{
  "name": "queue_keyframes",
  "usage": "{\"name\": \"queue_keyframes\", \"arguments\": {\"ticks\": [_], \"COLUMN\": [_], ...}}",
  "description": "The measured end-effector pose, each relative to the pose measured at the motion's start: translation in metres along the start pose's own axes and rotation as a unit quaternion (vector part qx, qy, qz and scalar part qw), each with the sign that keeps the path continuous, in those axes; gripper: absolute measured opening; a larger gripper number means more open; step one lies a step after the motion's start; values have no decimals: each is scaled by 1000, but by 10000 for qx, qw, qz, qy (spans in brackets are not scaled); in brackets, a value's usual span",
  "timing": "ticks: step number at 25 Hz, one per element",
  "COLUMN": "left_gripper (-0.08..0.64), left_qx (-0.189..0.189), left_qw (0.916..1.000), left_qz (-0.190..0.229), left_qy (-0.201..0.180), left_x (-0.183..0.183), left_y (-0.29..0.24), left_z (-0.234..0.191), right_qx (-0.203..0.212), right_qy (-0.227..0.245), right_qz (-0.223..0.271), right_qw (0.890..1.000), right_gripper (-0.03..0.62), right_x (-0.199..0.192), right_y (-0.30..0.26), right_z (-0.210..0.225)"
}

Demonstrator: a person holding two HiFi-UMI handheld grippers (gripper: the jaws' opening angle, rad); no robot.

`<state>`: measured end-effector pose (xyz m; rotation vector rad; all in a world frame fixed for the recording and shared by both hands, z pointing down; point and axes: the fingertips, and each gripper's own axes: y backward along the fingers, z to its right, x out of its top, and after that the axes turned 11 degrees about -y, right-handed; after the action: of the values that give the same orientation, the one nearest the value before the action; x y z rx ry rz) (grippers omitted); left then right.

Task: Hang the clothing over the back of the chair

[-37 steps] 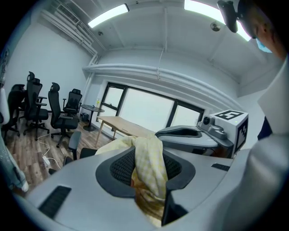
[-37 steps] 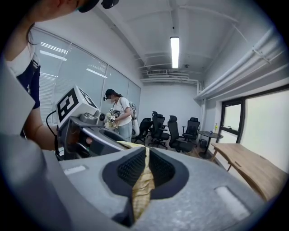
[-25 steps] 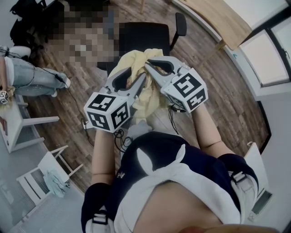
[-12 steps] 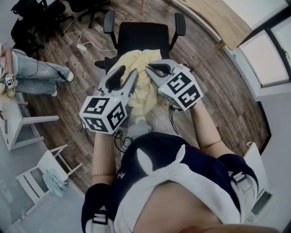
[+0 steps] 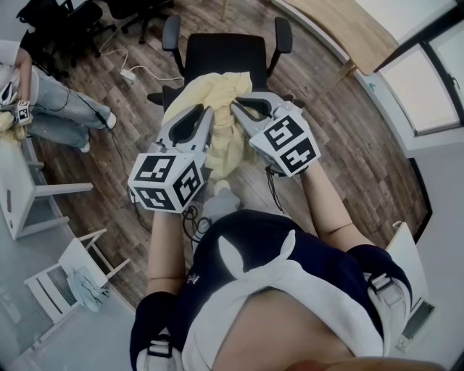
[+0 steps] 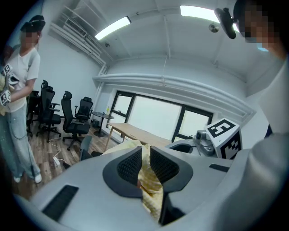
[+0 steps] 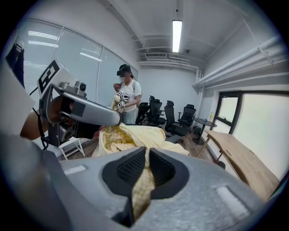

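Observation:
A pale yellow garment hangs bunched between my two grippers, in front of a black office chair with armrests. In the head view my left gripper is at the cloth's left side. Its jaws are closing, and in the left gripper view a fold of yellow garment fills the gap between the pads. My right gripper is shut on the cloth's upper right part. In the right gripper view the garment is pinched and spills out ahead. The chair seat is partly hidden by the cloth.
A person in jeans stands at the left by a white table. A small white chair is at lower left. A wooden desk lies at upper right, more office chairs at upper left, a power strip on the floor.
The left gripper's jaws, wide apart earlier, have come together on the yellow cloth. The garment and both grippers sit slightly lower, so more of the chair back shows.

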<state>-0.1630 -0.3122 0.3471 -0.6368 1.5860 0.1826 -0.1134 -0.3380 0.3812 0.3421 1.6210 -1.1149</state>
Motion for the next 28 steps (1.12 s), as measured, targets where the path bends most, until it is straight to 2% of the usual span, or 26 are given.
{"name": "queue_keyframes", "arguments": {"ticks": [1,6,11,15,16,17,21,25,28], "left_gripper": [50,29,26,26,26,26,26,26,26], "left_qx": [59,194,163,296,333,370,519,647,712], "left_qw": [10000,9994,9996,9993,9991,9989,9981,9974,9971], "left_qz": [-23,13,74,118,123,129,175,194,193], "left_qy": [-74,-280,-237,-214,-222,-239,-269,-235,-179], "left_x": [-1,0,-1,-1,-1,-1,-1,-4,-7], "left_y": [1,5,12,17,18,19,24,30,31], "left_z": [1,13,28,37,40,42,49,54,57], "right_qx": [-38,-171,-152,-167,-162,-148,-42,97,318], "right_qy": [12,56,-244,-256,-242,-240,-304,-380,-447], "right_qz": [70,456,826,894,890,904,1144,1418,1455], "right_qw": [10000,9988,9962,9955,9956,9955,9930,9891,9878], "right_gripper": [26,25,25,28,64,72,71,1,0], "right_x": [2,8,14,11,9,8,9,10,8], "right_y": [3,22,44,57,60,63,78,92,98], "right_z": [-1,-9,-14,-15,-16,-17,-24,-35,-45]}}
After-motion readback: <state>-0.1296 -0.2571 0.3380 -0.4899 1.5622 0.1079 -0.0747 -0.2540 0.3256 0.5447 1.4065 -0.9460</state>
